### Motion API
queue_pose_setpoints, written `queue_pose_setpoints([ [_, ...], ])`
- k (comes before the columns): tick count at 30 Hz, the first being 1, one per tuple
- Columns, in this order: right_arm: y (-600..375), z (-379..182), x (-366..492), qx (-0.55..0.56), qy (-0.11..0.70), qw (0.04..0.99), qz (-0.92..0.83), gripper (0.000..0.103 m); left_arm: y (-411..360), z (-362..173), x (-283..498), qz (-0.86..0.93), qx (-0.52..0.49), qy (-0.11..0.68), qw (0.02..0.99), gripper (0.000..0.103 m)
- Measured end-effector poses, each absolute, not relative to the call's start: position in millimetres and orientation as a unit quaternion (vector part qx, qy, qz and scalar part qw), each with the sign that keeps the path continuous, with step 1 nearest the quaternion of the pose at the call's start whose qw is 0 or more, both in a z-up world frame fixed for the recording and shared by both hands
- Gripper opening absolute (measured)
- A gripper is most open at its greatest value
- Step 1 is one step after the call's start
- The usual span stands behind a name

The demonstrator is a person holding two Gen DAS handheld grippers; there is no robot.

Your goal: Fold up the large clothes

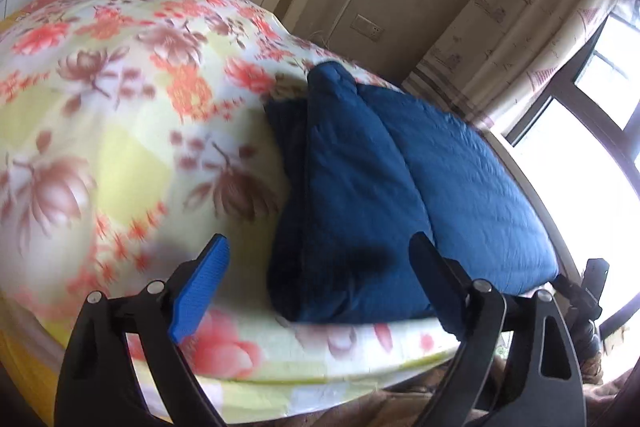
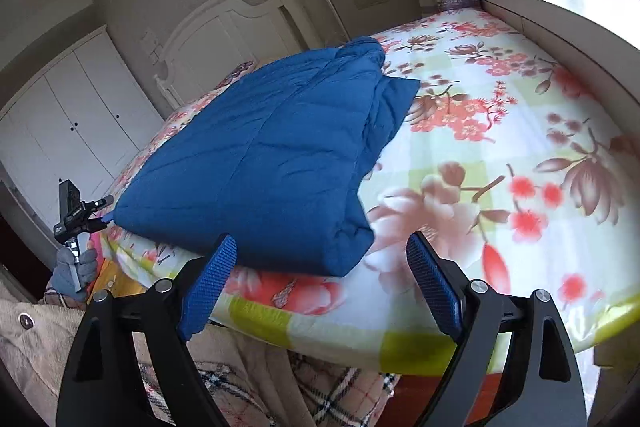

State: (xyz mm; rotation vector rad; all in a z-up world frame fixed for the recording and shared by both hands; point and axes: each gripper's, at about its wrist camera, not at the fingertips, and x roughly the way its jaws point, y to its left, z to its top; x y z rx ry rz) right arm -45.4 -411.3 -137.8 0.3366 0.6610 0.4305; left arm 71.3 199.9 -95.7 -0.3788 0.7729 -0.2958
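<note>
Blue-padded jaws of left gripper (image 1: 320,285) and right gripper (image 2: 322,285) spread wide, empty, hovering off bed's (image 2: 500,155) near edge. Beyond, blue quilted jacket (image 2: 256,163) folded at that edge: likely soft, puffy, light, springy. Best pinched at near hem corners.

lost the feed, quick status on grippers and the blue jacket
Left gripper open, empty. Right gripper open, empty. Blue jacket folded on floral bed, released. Nothing in the way.
</note>
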Motion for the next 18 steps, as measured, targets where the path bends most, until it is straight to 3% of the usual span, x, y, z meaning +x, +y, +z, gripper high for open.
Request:
queue_pose_setpoints([
  [1,-408,-139,-44,0.163,0.316,0.91,0.213,0.064,195,-103,73,-0.144,-0.185,0.38,0.895,0.09],
  [3,-403,-136,-47,0.154,0.302,0.916,0.213,0.053,190,-109,76,-0.15,-0.202,0.374,0.893,0.087],
  [5,-400,-131,-54,0.142,0.287,0.923,0.216,0.032,187,-108,77,-0.163,-0.218,0.369,0.889,0.065],
  [6,-399,-129,-57,0.139,0.286,0.924,0.213,0.029,184,-106,76,-0.164,-0.218,0.367,0.889,0.052],
  [9,-402,-126,-70,0.132,0.286,0.926,0.207,0.021,176,-100,66,-0.158,-0.189,0.365,0.898,0.036],
  [16,-406,-124,-93,0.124,0.299,0.924,0.204,0.021,182,-100,38,-0.169,-0.207,0.375,0.887,0.036],
  [18,-409,-119,-88,0.112,0.312,0.925,0.185,0.03,189,-100,40,-0.152,-0.21,0.377,0.89,0.059],
])
